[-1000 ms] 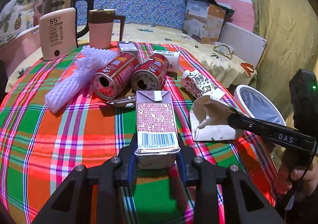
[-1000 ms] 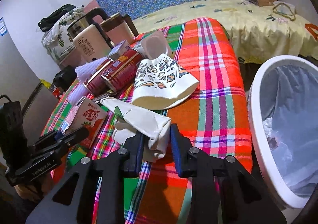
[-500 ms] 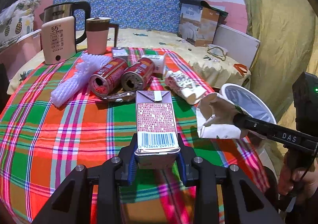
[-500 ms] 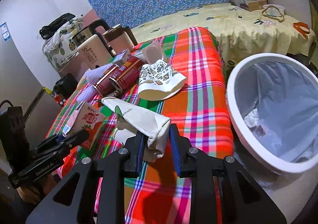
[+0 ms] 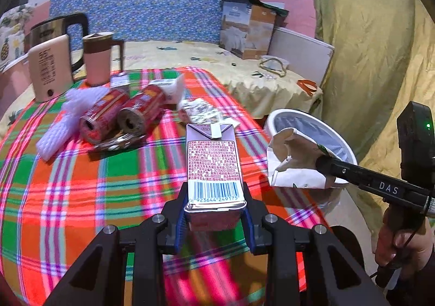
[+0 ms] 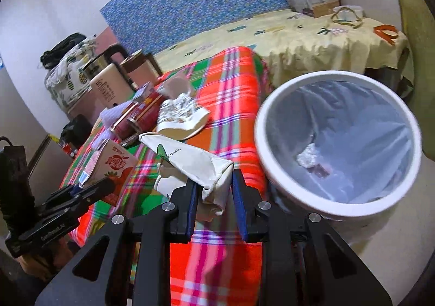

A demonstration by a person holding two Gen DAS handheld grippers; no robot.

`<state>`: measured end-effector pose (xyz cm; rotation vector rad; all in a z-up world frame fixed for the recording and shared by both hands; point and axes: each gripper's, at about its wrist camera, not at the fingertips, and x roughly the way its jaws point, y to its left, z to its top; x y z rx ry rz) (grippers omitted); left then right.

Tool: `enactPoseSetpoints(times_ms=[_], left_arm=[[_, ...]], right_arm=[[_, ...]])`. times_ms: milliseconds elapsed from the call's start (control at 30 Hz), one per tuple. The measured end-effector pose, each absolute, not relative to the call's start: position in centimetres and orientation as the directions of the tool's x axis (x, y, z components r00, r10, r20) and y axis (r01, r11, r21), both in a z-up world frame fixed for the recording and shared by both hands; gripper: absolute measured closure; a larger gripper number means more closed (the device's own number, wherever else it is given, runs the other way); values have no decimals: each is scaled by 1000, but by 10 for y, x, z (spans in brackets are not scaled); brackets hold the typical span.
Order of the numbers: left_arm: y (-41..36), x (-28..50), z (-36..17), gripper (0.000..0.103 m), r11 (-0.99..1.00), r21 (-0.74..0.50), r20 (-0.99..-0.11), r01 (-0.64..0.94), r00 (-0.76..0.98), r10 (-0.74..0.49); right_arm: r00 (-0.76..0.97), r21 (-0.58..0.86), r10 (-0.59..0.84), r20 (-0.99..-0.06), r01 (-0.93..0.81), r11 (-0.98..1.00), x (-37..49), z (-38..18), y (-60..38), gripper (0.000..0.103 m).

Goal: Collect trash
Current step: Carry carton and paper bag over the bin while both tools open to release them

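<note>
My left gripper is shut on a pink drink carton, held above the plaid tablecloth; the carton also shows in the right wrist view. My right gripper is shut on a crumpled white paper bag, held near the table's right edge beside the white trash bin. In the left wrist view the bag hangs in front of the bin. The bin has a liner and some crumpled trash inside. Two red cans, a patterned paper cup and white foam netting lie on the table.
A kettle and a pink jug stand at the table's back left. A bed with a yellow sheet and a box lies behind. A yellow curtain hangs at the right.
Both grippers have lifted and pulled back from the table with their loads. The right gripper has carried the paper bag rightward, close to the bin, which now fills more of its view.
</note>
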<state>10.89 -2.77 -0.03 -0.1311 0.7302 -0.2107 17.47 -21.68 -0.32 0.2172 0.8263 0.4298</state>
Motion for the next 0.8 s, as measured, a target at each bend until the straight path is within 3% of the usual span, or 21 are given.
enactPoseSetpoints(times_ms=[800], left_arm=[[-154, 177, 2, 69, 895, -189, -646, 403, 636, -423]], right_arm=[[711, 301, 222, -667, -15, 954, 178, -7, -314, 77]])
